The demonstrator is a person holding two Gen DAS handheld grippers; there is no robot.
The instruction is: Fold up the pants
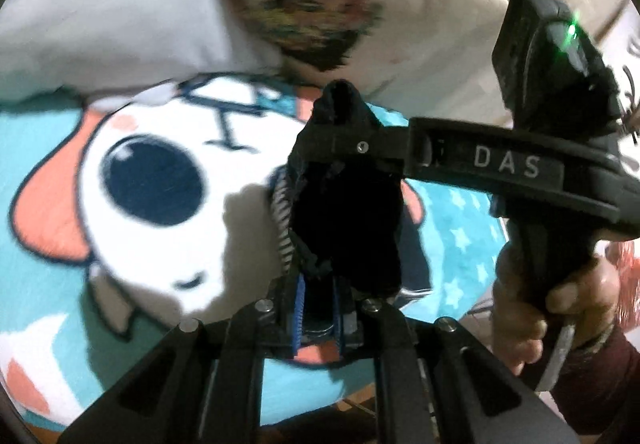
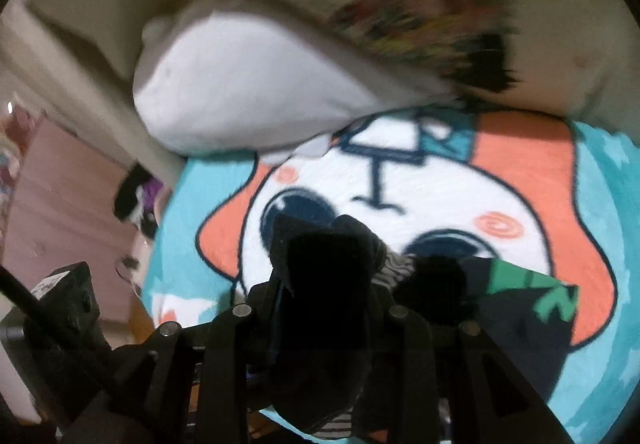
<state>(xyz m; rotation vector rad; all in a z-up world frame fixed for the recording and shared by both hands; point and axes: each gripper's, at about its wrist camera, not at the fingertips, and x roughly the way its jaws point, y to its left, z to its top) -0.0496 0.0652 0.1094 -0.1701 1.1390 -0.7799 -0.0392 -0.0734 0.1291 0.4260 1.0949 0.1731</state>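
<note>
Fleecy turquoise blanket (image 1: 52, 228) with a big-eyed cartoon face covers the bed, a white pillow (image 2: 240, 83) at its head. Both grippers are clamped on bunched dark pants (image 1: 348, 211) lifted above it: left gripper (image 1: 320, 308) nearly closed, right gripper (image 2: 324, 308) pinching thicker folds.

My left hand-held gripper (image 1: 316, 320): matte black linkage arms joined by silver round-head screws, with blue ribbed strips along the inner rails. My right hand-held gripper (image 1: 404, 153): black moulded body lettered "DAS" in white, green indicator lamp on top, pistol-type handle, grey cable; dark maroon sleeve (image 1: 600, 384) at the wrist.
</note>
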